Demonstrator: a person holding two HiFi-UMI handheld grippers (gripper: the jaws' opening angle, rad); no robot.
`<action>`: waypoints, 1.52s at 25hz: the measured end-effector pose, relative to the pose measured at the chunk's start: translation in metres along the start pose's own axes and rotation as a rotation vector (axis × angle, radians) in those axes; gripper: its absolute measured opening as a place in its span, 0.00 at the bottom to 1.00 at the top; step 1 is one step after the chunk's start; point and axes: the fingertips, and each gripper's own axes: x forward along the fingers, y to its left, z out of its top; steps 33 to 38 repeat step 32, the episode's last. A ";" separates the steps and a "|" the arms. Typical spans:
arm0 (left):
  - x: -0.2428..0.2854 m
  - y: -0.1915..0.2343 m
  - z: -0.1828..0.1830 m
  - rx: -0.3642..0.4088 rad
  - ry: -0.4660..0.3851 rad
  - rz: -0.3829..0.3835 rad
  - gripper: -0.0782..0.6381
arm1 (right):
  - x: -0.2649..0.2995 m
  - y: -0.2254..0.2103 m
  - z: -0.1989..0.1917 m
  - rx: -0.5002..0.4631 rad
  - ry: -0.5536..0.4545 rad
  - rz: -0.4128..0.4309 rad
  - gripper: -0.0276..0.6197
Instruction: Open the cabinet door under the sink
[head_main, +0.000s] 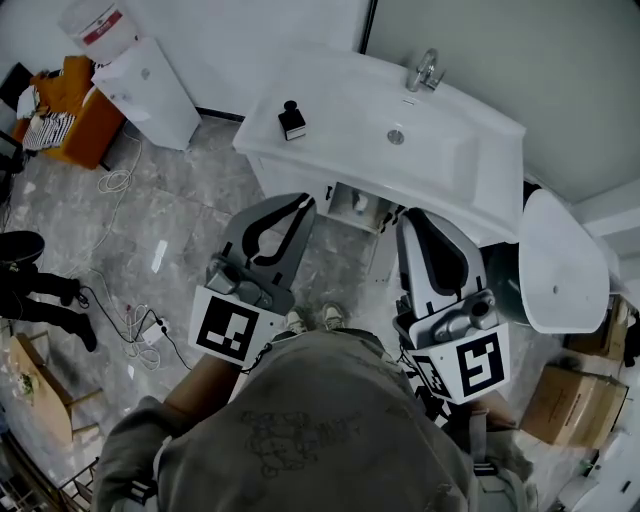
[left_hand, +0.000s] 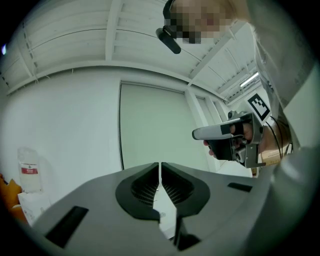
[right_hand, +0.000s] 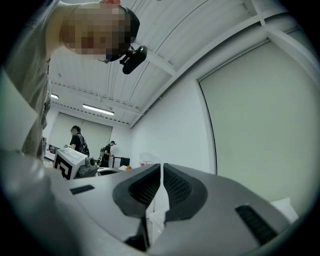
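Observation:
The white sink with its tap stands against the wall in the head view. Below its front edge a small part of the cabinet shows between the grippers, with pale items in a recess; I cannot tell how the door stands. My left gripper is shut and empty, held in front of the cabinet's left part. My right gripper is shut and empty too, to the right of it. Both gripper views point up at the wall: left gripper, right gripper.
A black bottle stands on the sink's left end. A white round fixture is close on the right, with cardboard boxes behind it. A water dispenser, cables and a person's legs are on the left.

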 end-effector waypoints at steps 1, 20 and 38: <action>-0.002 -0.001 -0.002 -0.002 0.003 0.005 0.15 | -0.001 0.002 -0.001 -0.002 0.002 0.002 0.10; -0.007 -0.005 -0.022 -0.043 0.067 -0.003 0.15 | -0.004 0.009 -0.025 0.007 0.054 0.009 0.10; -0.011 -0.011 -0.017 -0.029 0.058 -0.015 0.15 | -0.008 0.007 -0.024 0.002 0.051 -0.003 0.10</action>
